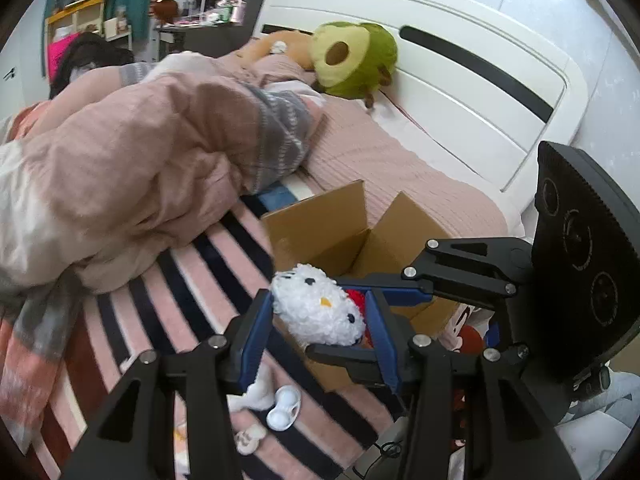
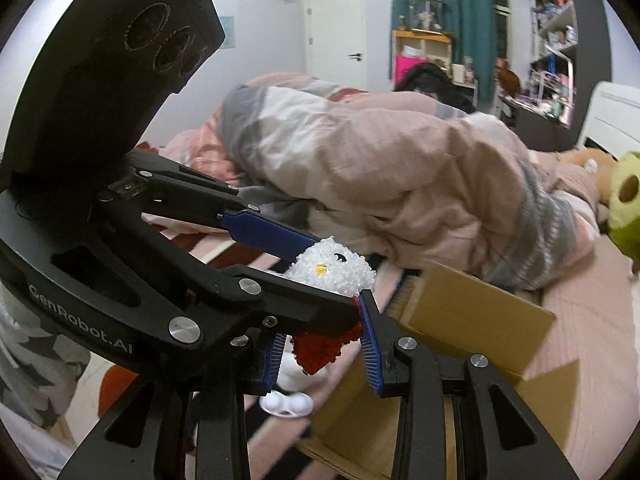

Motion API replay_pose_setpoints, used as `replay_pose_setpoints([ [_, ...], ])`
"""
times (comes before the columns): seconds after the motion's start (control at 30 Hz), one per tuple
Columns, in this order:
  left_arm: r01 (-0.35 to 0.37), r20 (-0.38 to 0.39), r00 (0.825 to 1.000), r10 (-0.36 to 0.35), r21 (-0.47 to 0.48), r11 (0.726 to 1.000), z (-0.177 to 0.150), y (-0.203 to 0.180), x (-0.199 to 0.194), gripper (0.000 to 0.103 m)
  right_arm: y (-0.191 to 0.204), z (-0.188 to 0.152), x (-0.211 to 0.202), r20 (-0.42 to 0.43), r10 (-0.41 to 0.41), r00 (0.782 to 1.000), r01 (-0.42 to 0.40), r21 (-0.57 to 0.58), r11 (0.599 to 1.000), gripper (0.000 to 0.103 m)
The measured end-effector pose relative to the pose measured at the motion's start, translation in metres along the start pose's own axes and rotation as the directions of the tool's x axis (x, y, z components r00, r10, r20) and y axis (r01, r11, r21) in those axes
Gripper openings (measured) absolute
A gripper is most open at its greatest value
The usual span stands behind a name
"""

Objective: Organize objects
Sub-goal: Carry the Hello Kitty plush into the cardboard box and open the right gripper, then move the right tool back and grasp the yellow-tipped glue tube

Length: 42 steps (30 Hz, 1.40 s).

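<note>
Both tools are on one thing — a white fuzzy cat plush (image 1: 320,306) with a red bow (image 2: 322,346). The left tool (image 1: 318,338) has its blue pads narrowed onto the white head, one pad on each side, so it is holding the head. The right tool (image 2: 322,354) comes in across it and pinches the red bow at the side of the head, jaws also narrow. The plush hangs off the bed, its white legs and feet (image 1: 282,406) dangling below the pads over the striped pink-and-black sheet (image 1: 192,276). The relation that matters: the open cardboard box (image 1: 320,236) sits on the bed right behind the plush in the left wrist view, and to the right of and below it in the right wrist view, its flaps standing up and its opening facing up. The plush's long axis runs head-up, feet-down, so as I judge it the feet would enter first. The near box wall lies just beside the legs — risk is the feet catching on that flap. Neither hand is clearly nearer; both pads sit at the head. The rumpled pink duvet (image 1: 132,168) and the avocado plush (image 1: 352,58) lie well apart from the box. Likely step: carry over the rim, then release.
</note>
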<state>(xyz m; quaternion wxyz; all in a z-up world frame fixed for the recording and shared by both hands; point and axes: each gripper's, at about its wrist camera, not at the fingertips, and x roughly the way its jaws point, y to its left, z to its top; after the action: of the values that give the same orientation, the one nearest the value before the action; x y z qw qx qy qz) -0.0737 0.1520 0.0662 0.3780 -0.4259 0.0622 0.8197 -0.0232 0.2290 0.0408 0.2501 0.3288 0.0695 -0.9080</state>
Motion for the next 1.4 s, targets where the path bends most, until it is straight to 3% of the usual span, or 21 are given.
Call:
replay_pose_setpoints([
  [0.3, -0.007, -0.082, 0.997, 0.010, 0.036, 0.999, 0.026, -0.023, 0.054, 0.045, -0.051, -0.018, 0.000, -0.061, -0.036, 0.997, 0.041, 0.076, 0.996, 0.029],
  [0.5, -0.027, -0.130, 0.991, 0.031, 0.039, 0.999, 0.028, -0.029, 0.073, 0.045, -0.060, -0.030, 0.006, -0.099, -0.029, 0.995, 0.038, 0.089, 0.995, 0.033],
  [0.53, -0.038, -0.137, 0.990, 0.043, 0.044, 0.998, 0.028, -0.031, 0.075, 0.047, -0.059, -0.031, 0.007, -0.106, -0.032, 0.994, 0.041, 0.084, 0.996, 0.034],
  [0.6, -0.063, -0.149, 0.986, 0.071, 0.063, 0.996, 0.028, -0.035, 0.078, 0.058, -0.058, -0.034, 0.010, -0.128, -0.039, 0.991, 0.048, 0.068, 0.997, 0.046],
  [0.63, -0.075, -0.152, 0.985, 0.085, 0.071, 0.995, 0.028, -0.037, 0.078, 0.072, -0.057, -0.035, 0.010, -0.129, -0.044, 0.991, 0.053, 0.062, 0.997, 0.052],
  [0.67, -0.092, -0.149, 0.983, 0.103, 0.080, 0.993, 0.029, -0.038, 0.077, 0.079, -0.056, -0.036, 0.010, -0.129, -0.050, 0.990, 0.057, 0.057, 0.997, 0.052],
  [0.83, -0.123, -0.109, 0.985, 0.135, 0.114, 0.986, 0.028, -0.046, 0.055, 0.079, -0.051, -0.036, 0.000, -0.098, -0.032, 0.995, 0.039, 0.071, 0.997, 0.052],
  [1.03, -0.162, 0.023, 0.987, 0.161, 0.064, 0.985, 0.012, -0.022, -0.011, 0.089, -0.011, -0.020, -0.018, -0.018, 0.063, 0.998, -0.063, 0.041, 0.997, 0.052],
  [1.2, -0.239, 0.093, 0.965, 0.244, -0.066, 0.969, -0.025, 0.038, -0.064, 0.089, 0.046, -0.006, -0.001, -0.036, 0.180, 0.983, -0.180, -0.004, 0.984, 0.052],
  [1.33, -0.300, 0.087, 0.946, 0.311, -0.119, 0.946, -0.064, 0.082, -0.082, 0.089, 0.090, -0.001, 0.040, -0.112, 0.345, 0.932, -0.346, 0.008, 0.938, 0.052],
  [1.4, -0.310, 0.073, 0.943, 0.323, -0.153, 0.938, -0.085, 0.103, -0.086, 0.089, 0.111, -0.005, 0.072, -0.172, 0.356, 0.918, -0.362, 0.002, 0.932, 0.052],
])
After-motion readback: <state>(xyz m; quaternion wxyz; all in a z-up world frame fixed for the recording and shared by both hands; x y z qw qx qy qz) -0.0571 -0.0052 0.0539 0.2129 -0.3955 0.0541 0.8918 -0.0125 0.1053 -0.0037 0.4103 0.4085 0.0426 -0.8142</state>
